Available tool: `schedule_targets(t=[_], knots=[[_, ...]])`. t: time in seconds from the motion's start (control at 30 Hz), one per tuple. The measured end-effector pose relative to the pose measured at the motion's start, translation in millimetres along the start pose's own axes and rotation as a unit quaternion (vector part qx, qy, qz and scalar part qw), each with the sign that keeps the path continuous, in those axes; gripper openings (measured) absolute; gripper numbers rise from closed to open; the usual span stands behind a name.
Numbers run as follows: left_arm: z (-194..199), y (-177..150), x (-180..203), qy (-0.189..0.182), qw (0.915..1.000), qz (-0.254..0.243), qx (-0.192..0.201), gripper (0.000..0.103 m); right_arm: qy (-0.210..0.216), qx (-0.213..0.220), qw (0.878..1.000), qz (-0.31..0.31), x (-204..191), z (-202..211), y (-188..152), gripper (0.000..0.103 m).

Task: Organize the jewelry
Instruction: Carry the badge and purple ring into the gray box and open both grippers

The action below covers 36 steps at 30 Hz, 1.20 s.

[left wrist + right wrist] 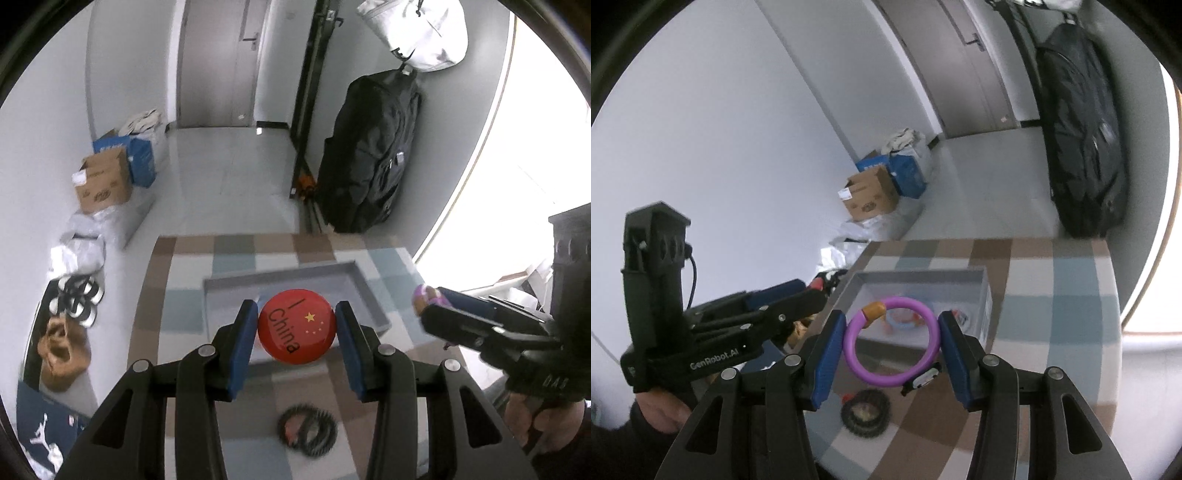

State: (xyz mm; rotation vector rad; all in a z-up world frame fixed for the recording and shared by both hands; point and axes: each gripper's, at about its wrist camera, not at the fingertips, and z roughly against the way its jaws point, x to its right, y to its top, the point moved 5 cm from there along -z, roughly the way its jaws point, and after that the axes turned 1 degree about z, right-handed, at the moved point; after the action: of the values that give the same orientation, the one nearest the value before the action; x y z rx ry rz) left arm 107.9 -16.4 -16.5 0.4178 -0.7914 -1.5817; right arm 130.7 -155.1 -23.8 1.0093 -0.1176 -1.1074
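Two hand-held grippers: left (296,325) pinches one red badge (296,326), right (892,341) one purple bracelet (892,341).

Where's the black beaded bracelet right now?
The black beaded bracelet lies on the checkered tablecloth, nearer the camera than the grey tray, below both raised grippers.

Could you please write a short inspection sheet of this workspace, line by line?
Surface: checked tablecloth on the table.
Job's things: red badge held by the left gripper; purple bangle held by the right gripper; grey tray already holding a pale blue ring; black beaded bracelet lying in front of the tray.
Clutter: nothing seen on the table.
Grippers: both closed on their items, above the table.
Cables: a black cable on the left gripper's camera mount.
Surroundings: cardboard boxes, shoes, black bag, door.
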Motion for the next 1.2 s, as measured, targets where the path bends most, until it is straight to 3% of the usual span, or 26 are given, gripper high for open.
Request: schedule_targets(t=[0.07,0.3,0.6,0.93,1.2], knots=[[-9.1,7.8,1.5,0.007,0.9999,-0.008,0.002,0.038,-0.005,-0.001,1.000,0.003,4.5,-7.6,9.7,0.050],[-33.8,22.2,-11.0,-0.022,0.9994,0.023,-0.012,0.038,-0.010,-0.017,1.000,0.000,23.9,-43.5,30.6,0.050],[-70.4,17.4,-32.1,-0.038,0.9953,0.070,-0.055,0.038,-0.001,-0.045,0.999,-0.015,39.2,-84.2,20.1,0.050],[-87.9,14.7,-32.6,-0.028,0.9947,0.062,-0.077,0.038,-0.003,-0.063,0.998,-0.016,46.3,-94.3,18.3,0.050],[-91.6,13.6,-29.5,-0.043,0.9938,0.061,-0.083,0.038,-0.003,-0.071,0.997,-0.029,52.9,-96.0,18.4,0.052]])
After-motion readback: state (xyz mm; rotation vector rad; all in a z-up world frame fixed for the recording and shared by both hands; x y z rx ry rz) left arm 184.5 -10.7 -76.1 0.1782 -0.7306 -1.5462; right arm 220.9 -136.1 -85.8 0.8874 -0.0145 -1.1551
